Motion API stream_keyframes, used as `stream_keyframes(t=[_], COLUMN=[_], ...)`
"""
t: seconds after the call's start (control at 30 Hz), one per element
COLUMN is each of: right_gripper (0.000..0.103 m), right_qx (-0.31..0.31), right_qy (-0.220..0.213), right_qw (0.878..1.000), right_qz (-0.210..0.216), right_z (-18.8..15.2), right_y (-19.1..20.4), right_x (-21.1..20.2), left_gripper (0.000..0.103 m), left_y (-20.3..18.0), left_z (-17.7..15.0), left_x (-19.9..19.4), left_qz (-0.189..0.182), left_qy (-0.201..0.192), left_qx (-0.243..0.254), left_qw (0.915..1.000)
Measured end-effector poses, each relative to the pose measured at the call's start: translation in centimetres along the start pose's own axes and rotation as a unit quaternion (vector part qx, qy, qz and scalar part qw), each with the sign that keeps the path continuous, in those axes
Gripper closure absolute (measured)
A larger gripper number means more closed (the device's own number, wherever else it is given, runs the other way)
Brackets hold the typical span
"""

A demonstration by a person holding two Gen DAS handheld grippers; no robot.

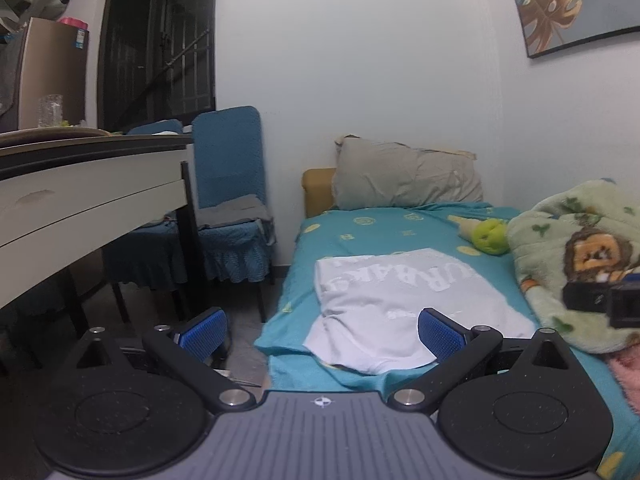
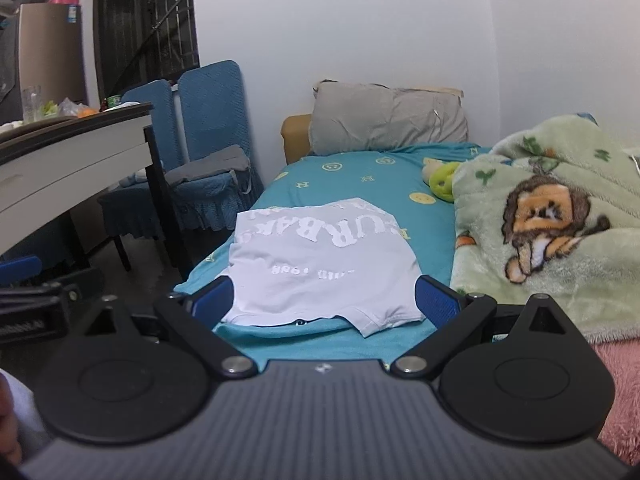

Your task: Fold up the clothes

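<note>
A pale grey T-shirt [image 1: 400, 300] with white lettering lies folded into a rough rectangle on the teal bed sheet [image 1: 360, 236], one sleeve edge toward me. My left gripper [image 1: 322, 330] hovers open before the bed's near-left corner, nothing between its blue pads [image 1: 440, 334]. In the right wrist view the same T-shirt [image 2: 324, 264] lies just beyond my right gripper [image 2: 324, 300], which is open and empty, its blue pads [image 2: 436, 300] flanking the shirt's near edge without touching it. Part of the left gripper [image 2: 24, 292] shows at the left edge.
A green lion-print blanket [image 2: 552, 220] is heaped on the bed's right side. A grey pillow [image 2: 388, 120] and a green soft toy [image 2: 442, 178] lie at the head. Left of the bed stand blue-covered chairs [image 1: 228, 184] and a table [image 1: 80, 184]; pink fabric [image 2: 616, 380] at lower right.
</note>
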State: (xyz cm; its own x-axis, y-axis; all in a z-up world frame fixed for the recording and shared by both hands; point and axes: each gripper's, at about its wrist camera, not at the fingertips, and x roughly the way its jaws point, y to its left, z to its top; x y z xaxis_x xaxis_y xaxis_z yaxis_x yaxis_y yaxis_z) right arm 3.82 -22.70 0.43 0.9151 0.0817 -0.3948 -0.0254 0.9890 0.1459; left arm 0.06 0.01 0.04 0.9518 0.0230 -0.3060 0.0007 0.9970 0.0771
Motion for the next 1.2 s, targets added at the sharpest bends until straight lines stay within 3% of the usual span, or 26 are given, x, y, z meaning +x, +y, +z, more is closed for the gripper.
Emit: stream_keyframes(t=[0.17,0.2,0.3,0.43,1.2], right_gripper=[0.004,0.004,0.004,0.004,0.004], right_qx=[0.000,-0.012,-0.004,-0.004,0.004], right_qy=[0.002,-0.017,-0.027,-0.022,-0.022], right_qw=[1.000,1.000,1.000,1.000,1.000], right_qz=[-0.013,-0.013,-0.015,-0.019,-0.020], right_z=[0.9,0.4,0.0,-0.4,-0.3], right_y=[-0.2,0.4,0.3,0.4,0.1], right_x=[1.0,0.1,-0.5,0.0,-0.3], left_gripper=[0.000,0.000,0.000,0.000,0.000], left_y=[2.6,3.6,4.3,0.3,0.7], left_z=[0.6,0.3,0.9,-0.4,-1.1], left_x=[-0.7,-0.9,0.6,-0.4,0.7], left_qz=[-0.034,-0.035,-0.032,-0.009,-0.012], left_qy=[0.005,0.004,0.023,0.012,0.017], left_qx=[-0.065,-0.076,-0.044,0.006,0.002], left_qw=[0.9973,0.9965,0.9983,0.9999,0.9998])
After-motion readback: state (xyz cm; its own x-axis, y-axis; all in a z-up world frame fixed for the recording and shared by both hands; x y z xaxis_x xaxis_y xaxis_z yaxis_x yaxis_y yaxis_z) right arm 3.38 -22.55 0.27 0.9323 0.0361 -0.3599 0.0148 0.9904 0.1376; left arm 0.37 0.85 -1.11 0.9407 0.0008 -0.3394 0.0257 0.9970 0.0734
